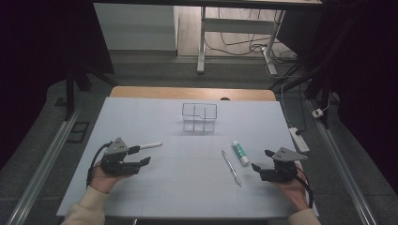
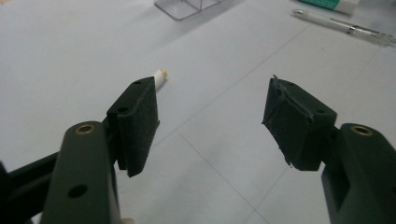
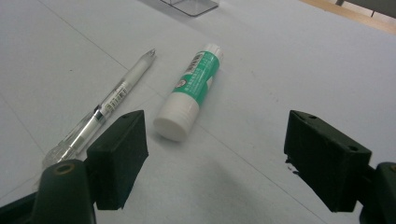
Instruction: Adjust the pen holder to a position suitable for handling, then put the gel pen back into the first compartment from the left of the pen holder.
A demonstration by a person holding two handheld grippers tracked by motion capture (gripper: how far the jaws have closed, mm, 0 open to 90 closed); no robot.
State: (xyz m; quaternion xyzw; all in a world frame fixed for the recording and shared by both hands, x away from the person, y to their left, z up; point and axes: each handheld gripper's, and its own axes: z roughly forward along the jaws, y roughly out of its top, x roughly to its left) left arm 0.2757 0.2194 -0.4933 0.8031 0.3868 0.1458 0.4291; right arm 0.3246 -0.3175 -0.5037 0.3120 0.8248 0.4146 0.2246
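High view, left tool (image 1: 143,155) apart beside white stick (image 1: 149,146), right tool (image 1: 261,160) apart nr glue stick (image 1: 241,153).

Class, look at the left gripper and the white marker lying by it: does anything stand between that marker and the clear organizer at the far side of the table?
Nothing visible does. The white marker lies by the far jaw of the left gripper, and bare table stretches from it to the clear organizer. The pen and glue stick lie off to the right.

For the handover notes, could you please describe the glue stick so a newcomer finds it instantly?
Start at the white table, on its right half. Beside the clear pen lies the glue stick, nearer the right claw. It alone has a green label and white cap.
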